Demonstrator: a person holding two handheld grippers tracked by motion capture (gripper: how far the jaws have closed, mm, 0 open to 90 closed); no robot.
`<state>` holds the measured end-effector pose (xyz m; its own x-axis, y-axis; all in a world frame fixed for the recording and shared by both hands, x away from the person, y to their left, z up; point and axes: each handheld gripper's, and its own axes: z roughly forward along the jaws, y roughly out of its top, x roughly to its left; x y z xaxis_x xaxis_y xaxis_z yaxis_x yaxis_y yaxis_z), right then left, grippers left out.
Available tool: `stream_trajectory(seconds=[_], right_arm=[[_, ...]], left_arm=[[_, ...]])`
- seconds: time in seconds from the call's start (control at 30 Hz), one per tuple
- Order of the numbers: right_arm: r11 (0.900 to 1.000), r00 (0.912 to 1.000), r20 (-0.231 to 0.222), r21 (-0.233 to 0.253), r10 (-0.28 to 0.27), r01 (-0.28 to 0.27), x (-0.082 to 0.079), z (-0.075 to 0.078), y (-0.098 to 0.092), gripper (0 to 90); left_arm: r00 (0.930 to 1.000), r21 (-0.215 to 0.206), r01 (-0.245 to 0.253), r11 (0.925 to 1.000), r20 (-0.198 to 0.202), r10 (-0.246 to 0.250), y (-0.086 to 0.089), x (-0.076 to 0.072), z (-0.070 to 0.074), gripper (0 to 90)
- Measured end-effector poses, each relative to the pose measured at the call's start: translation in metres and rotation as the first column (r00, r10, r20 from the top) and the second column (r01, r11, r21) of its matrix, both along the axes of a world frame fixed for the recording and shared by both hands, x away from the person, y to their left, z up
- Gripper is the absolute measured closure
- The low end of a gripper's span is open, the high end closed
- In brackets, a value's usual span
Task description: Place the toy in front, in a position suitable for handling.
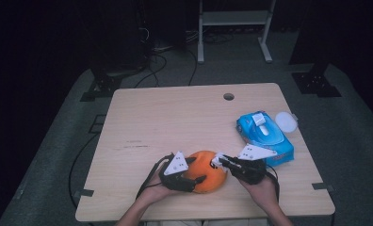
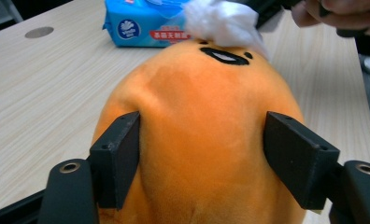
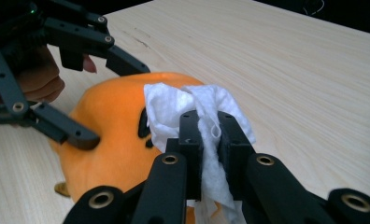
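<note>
Dark floor and black stands surround a pale wooden table (image 1: 175, 122), which has a round cable hole (image 1: 228, 96) near its far edge. At the near edge, about the middle, lies an orange plush toy (image 1: 207, 170) with a small black face stitched on it.

From the left, the left gripper (image 1: 197, 170) has its jaws spread wide around the toy; in the left gripper view both black pads press against the toy's orange sides, so it has the toy in its hold. The person's hand (image 1: 154, 192) comes in behind it from the near edge.

From the right, the right gripper (image 1: 219, 160) has its jaws closed tight on a white wipe (image 3: 206, 116). In the right gripper view the crumpled wipe is pinched between the two pads and bunches out against the toy's face; in the left gripper view it sits touching the top of the toy.

Just beyond the right gripper, toward the right edge, lies a blue pack of wipes (image 1: 264, 134), and a round white lid (image 1: 286, 121) rests beside it on the far right.
</note>
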<state>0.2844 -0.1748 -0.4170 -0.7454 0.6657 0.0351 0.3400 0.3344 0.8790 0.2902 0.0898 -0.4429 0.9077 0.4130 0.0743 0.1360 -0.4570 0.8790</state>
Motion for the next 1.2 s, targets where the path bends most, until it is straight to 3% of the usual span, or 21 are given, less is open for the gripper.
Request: stream_trajectory(seconds=[0.13,0.23,0.4,0.5,0.6,0.7,0.77,0.87,1.03,1.2], right_arm=[[1.000,0.9998,-0.009,-0.001,0.015,-0.015,0.001,-0.001,0.000,81.4],[1.000,0.9997,-0.007,-0.005,0.022,-0.022,0.001,-0.004,-0.002,81.4],[1.000,0.9999,-0.011,-0.012,0.007,-0.007,0.004,-0.003,-0.004,81.4],[1.000,0.9993,-0.030,0.018,-0.022,0.023,0.009,-0.002,-0.008,81.4],[1.000,0.9995,-0.024,0.014,-0.020,0.021,0.009,-0.001,-0.005,81.4],[1.000,0.9997,-0.023,0.009,-0.011,0.011,0.007,-0.003,-0.005,81.4],[1.000,0.9998,-0.022,0.009,-0.003,0.003,0.007,-0.003,-0.006,81.4],[1.000,0.9999,-0.013,0.012,-0.001,0.001,0.005,-0.001,-0.002,81.4],[0.999,0.9991,0.024,-0.014,0.035,-0.035,-0.002,0.005,0.011,81.4],[1.000,0.9999,-0.014,0.008,0.005,-0.005,0.004,0.000,-0.001,81.4]], left_arm=[[0.9995,-0.005,0.031,0.9995,-0.006,-0.031,0.004,0.001,0.004,28.7],[0.9991,-0.083,-0.012,0.9965,-0.042,0.008,0.010,0.009,0.008,20.4],[0.9999,-0.023,0.016,0.9996,-0.004,-0.016,-0.003,0.001,0.000,30.4],[0.9983,0.000,0.050,0.9988,0.030,-0.050,-0.011,-0.007,0.001,31.5],[0.9967,0.022,0.065,0.9976,0.046,-0.066,-0.013,-0.010,0.004,29.5],[0.9987,-0.025,0.046,0.9986,0.022,-0.045,-0.006,-0.003,0.010,21.1],[1.0000,-0.047,-0.003,0.9989,0.005,0.003,-0.002,0.003,0.012,18.8],[0.9999,-0.017,0.015,0.9997,0.005,-0.015,-0.005,0.002,0.004,24.5],[0.9991,-0.009,0.033,0.9994,0.026,-0.033,-0.009,-0.005,0.004,27.0],[0.9979,-0.005,0.053,0.9986,0.036,-0.053,-0.009,-0.006,0.004,27.7]])
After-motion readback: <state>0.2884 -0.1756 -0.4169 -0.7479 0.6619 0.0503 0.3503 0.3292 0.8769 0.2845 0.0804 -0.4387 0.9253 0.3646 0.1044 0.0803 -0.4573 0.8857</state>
